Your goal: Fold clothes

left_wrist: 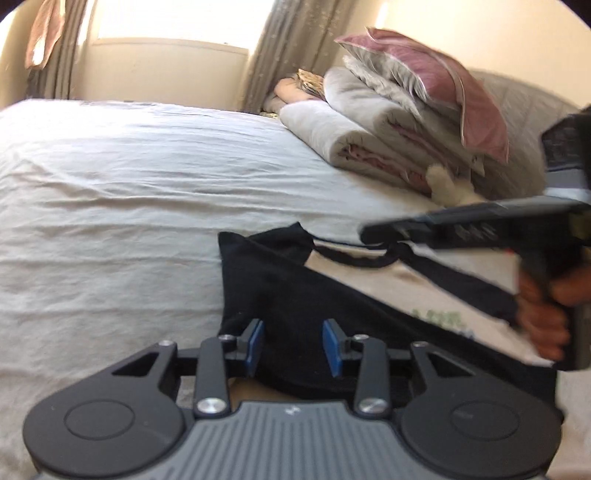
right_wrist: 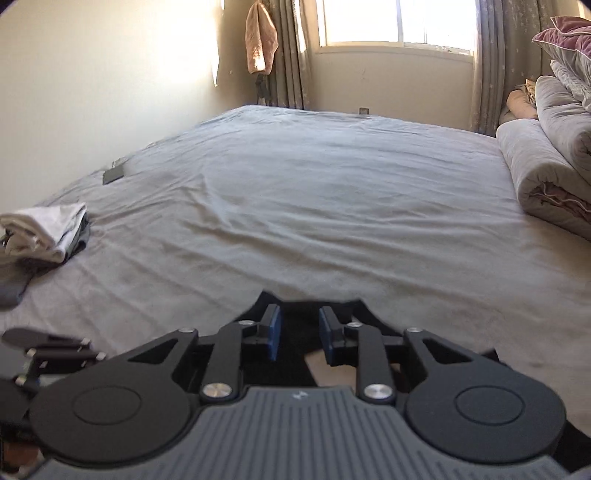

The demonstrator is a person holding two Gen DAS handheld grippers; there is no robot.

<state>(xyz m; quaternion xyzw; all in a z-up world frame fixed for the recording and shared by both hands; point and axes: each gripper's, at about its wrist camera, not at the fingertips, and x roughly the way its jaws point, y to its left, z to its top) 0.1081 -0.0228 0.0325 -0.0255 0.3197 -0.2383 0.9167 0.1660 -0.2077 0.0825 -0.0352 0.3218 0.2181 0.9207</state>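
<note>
Left wrist view puts our left gripper (left_wrist: 293,341) at the bottom centre of the frame, its blue pads (left_wrist: 255,341) standing partly apart with a fold of the black and cream T-shirt (left_wrist: 295,291) lying between them; we cannot tell whether the pads press the cloth. The shirt spreads from there toward the right, black fabric nearest, a cream panel with a dark neckband behind it. At the right edge a person's hand (left_wrist: 543,314) grips the handle of our right gripper (left_wrist: 373,232), which reaches in over the shirt's collar; whether it has hold of the cloth is blurred here. Beyond lies the wrinkled pale grey bedsheet (left_wrist: 129,184), and in the upper right a stack of rolled grey quilts (left_wrist: 369,122) topped by a pink pillow (left_wrist: 454,96).

Right wrist view shows our right gripper (right_wrist: 297,338) at the bottom centre, jaws narrowly apart with black shirt cloth (right_wrist: 299,317) between the pads (right_wrist: 274,332); we cannot tell if it is pinched. Part of the left gripper (right_wrist: 55,349) shows at the lower left. Farther off, at the left edge, sits a folded pile of white and grey clothes (right_wrist: 48,230), then a small dark flat object (right_wrist: 112,173) on the sheet, and at the top a curtained window (right_wrist: 399,26) with a pinkish towel (right_wrist: 261,37) hanging beside it.
</note>
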